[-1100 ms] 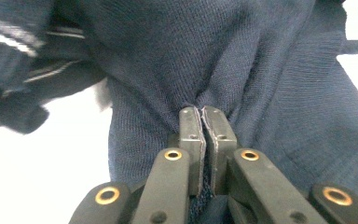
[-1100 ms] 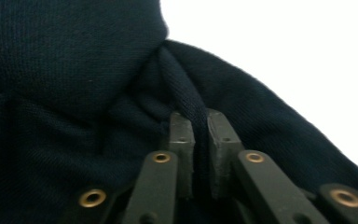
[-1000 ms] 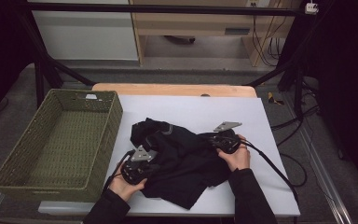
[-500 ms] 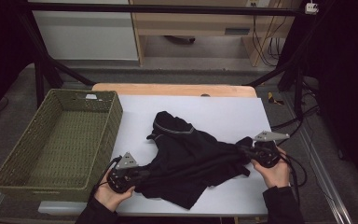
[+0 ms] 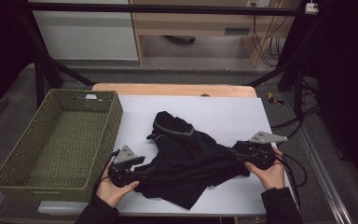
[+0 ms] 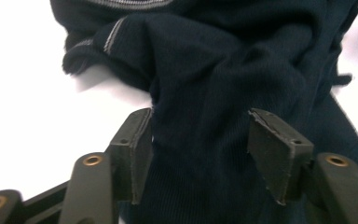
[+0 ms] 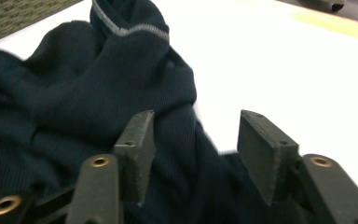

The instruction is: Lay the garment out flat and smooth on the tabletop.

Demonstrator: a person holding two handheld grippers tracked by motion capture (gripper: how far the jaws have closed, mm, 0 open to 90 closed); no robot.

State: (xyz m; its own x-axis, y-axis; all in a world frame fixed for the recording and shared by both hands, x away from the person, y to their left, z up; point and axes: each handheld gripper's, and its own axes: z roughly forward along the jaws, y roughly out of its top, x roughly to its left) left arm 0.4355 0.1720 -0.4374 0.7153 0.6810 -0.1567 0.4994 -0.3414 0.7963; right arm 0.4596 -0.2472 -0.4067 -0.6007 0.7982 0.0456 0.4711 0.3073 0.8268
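- The dark garment [image 5: 189,161] lies spread on the white worktop [image 5: 223,114], just right of the green basket [image 5: 58,140], its long axis running from my left claw [image 5: 142,169] to my right claw [image 5: 230,154].
- My left claw [image 6: 200,154] has just been opening; its jaws stand spread, cloth between them but not pinched.
- My right claw [image 7: 193,156] has likewise just let go, jaws apart over the cloth's other end.
- The striped collar [image 5: 172,129] points away from me, beyond both claws.
- My left claw is nearer the basket, so I judge that end would lead.
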